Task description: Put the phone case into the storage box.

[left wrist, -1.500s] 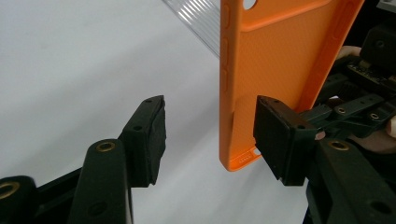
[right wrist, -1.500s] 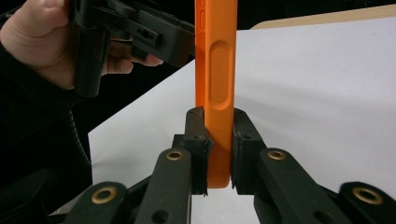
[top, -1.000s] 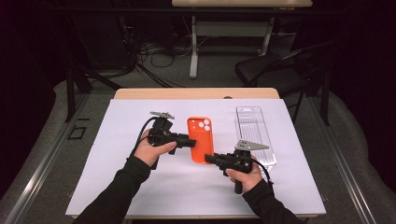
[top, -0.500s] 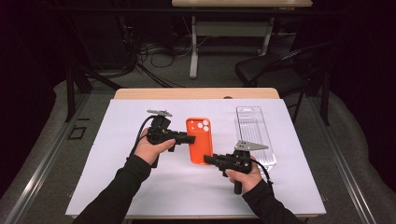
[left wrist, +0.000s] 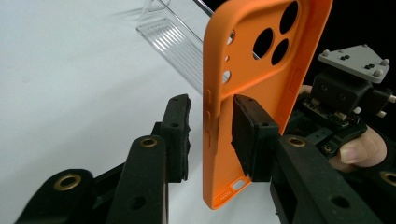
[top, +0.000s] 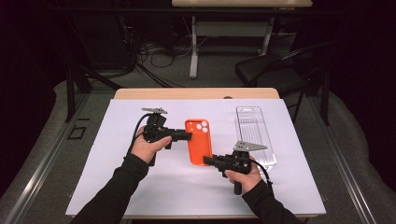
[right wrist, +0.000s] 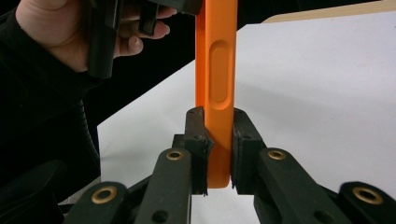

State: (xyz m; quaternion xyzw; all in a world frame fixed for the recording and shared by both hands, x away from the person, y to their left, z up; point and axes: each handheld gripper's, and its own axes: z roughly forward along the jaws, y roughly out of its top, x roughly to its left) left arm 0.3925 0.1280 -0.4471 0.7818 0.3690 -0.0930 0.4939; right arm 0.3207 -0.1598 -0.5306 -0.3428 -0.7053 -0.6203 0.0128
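1. High view: I have the orange silicone phone case with its cluster of round camera holes (top: pixel 198 145) lifted off the white-covered tabletop (top: pixel 102 182), between my two tools. The right claw (top: pixel 208 160) pinches its near end; the left claw (top: pixel 187 136) comes in at its upper left edge. A clear ribbed plastic blister tray (top: pixel 254 133) lies flat on the tabletop to the right, apart from the case.

2. Left gripper view: the case (left wrist: pixel 261 98) stands upright between the left claw's (left wrist: pixel 211 135) jaws. The right-hand pad rests on the case's inner face; the other pad stands off from the outer edge with white tabletop showing in the gap. These jaws have just been closing around the case wall, but I judge the pinch not yet made. The right claw's body, with its grey plate, sits behind.

3. Right gripper view: the right claw (right wrist: pixel 218 140) is pressed firmly on the case's side wall (right wrist: pixel 216 70), both pads squeezing it near the bottom end, just below the long button bump.

4. Handling, as I judge it: the case is light, thin and bendy, with a grippy rather than slick skin. It will flex or twist if held by one wall alone, so I would take it on opposite rims, clear of the camera cut-outs, with modest squeeze.
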